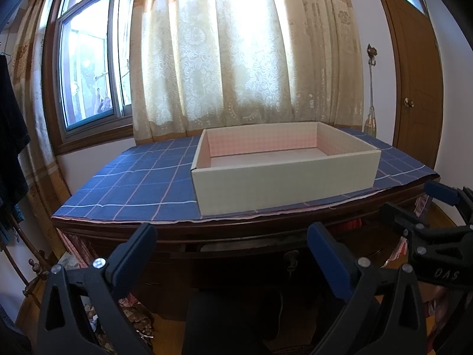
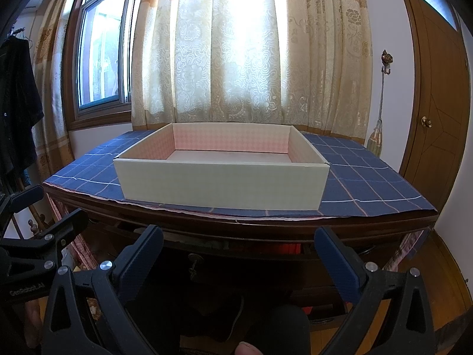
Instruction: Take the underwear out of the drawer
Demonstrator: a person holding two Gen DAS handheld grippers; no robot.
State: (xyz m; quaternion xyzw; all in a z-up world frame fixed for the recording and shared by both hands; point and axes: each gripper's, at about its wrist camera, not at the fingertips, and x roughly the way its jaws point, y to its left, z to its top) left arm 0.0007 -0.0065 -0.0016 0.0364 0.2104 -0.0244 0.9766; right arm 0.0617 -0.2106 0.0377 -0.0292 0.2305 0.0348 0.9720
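Both grippers, left gripper [image 1: 230, 254] and right gripper [image 2: 238, 254], hold fingers spread and empty before the barely open drawer [image 2: 224, 244]; no underwear visible, box [image 2: 221, 177] empty, everything remains.

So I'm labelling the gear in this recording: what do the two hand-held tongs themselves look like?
Both look alike: the left tongs and right tongs each have two black plastic arms with triangular cut-outs, silver screws at the joints, and flat blue pads on the fingers. White lettering marks the black bodies: "DAS" on the right one, seen from the left camera, and "GenRobot.AI" on the left one, seen from the right.
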